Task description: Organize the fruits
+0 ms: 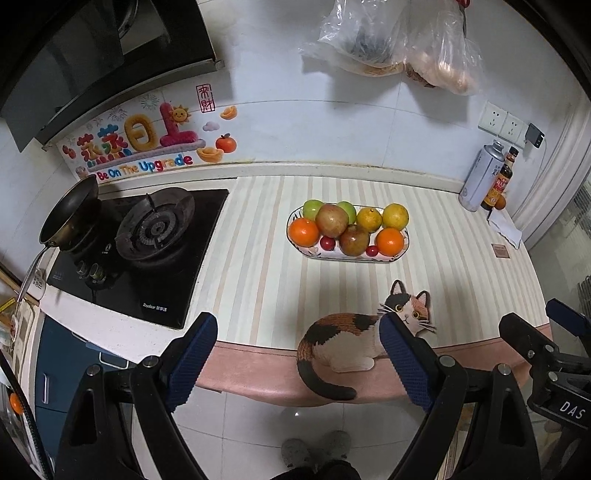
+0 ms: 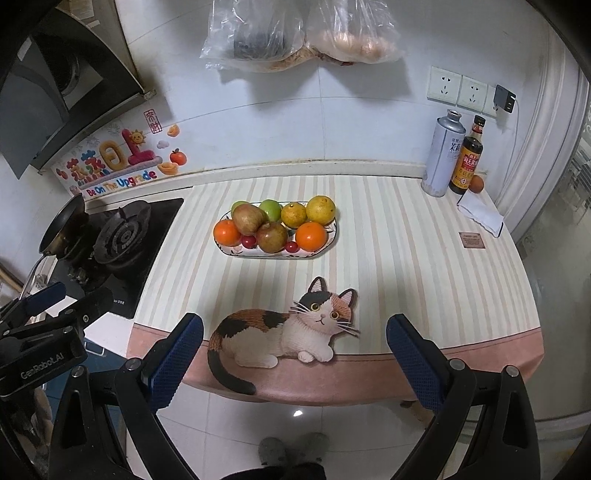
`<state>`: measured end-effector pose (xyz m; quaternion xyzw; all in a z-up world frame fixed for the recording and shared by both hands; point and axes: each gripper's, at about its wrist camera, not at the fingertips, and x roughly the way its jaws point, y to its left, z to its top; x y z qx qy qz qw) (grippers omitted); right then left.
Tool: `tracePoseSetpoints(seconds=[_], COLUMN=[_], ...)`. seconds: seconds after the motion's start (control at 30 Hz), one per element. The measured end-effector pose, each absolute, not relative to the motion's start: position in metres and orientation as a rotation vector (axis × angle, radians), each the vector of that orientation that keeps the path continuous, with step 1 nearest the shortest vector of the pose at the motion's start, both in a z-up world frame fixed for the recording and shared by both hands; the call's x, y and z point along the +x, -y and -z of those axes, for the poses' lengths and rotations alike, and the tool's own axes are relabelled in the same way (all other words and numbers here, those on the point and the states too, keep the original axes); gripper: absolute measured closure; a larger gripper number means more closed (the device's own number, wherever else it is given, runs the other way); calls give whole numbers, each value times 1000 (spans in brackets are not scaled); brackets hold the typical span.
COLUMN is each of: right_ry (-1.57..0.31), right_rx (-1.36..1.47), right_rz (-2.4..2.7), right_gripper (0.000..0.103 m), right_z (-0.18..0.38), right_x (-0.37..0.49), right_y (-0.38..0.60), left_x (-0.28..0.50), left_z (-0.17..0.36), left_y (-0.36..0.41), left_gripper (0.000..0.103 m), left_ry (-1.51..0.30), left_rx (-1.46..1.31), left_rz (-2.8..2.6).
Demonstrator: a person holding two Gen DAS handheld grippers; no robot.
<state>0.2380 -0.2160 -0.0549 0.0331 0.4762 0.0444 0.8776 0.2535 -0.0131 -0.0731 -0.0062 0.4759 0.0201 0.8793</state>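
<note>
On the striped counter (image 2: pixel 406 258), about mid-depth, sits an oval plate (image 2: pixel 317 248) heaped with fruit. Two oranges (image 2: pixel 310 236) lie on the near edge, one at the left end and one toward the right. Two brownish round fruits (image 2: pixel 272 237) sit in the middle, one behind the other. Two green fruits (image 2: pixel 271 208) are at the far side, with two yellow citrus (image 2: pixel 321 209) to their right. Two small red fruits (image 2: pixel 249 241) are tucked low at the near rim.

Left gripper (image 1: pixel 297 360): jaws wide, nothing between the blue pads (image 1: pixel 194 360). It hangs off the near edge of the counter, above the floor, angled down. The plate lies well beyond it, up the counter and a little right of its centre line. A cat-shaped mat (image 1: pixel 343 339) lies between the gripper and the plate; the right finger overlaps the cat's head in this view.

Right gripper (image 2: pixel 293 358): jaws also wide and empty. It too hangs off the near edge. From here the plate is far ahead and slightly left of centre, well apart from the fingers, with the cat mat spanning the gap between the pads.

Each gripper shows at the edge of the other's view, side by side.

Left of the plate is a gas hob (image 1: pixel 147 254) with a small pan (image 1: pixel 70 210) on its far-left burner. At the far right corner stand a tall can (image 2: pixel 441 155) and a dark bottle (image 2: pixel 467 162), touching or nearly so. Plastic bags (image 2: pixel 295 33) hang on the wall above.
</note>
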Motion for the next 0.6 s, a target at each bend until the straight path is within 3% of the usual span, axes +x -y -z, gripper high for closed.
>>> tracePoseSetpoints(seconds=[0.6], right_ry=[-992], right_rx=[69], right_rz=[-96], right_gripper=[2], right_z=[49], right_x=[239], right_y=[214], left_x=[252], left_z=[70], left_y=[13], left_gripper=[13], left_ry=[-982], left_rx=[-22], left_rz=[-43])
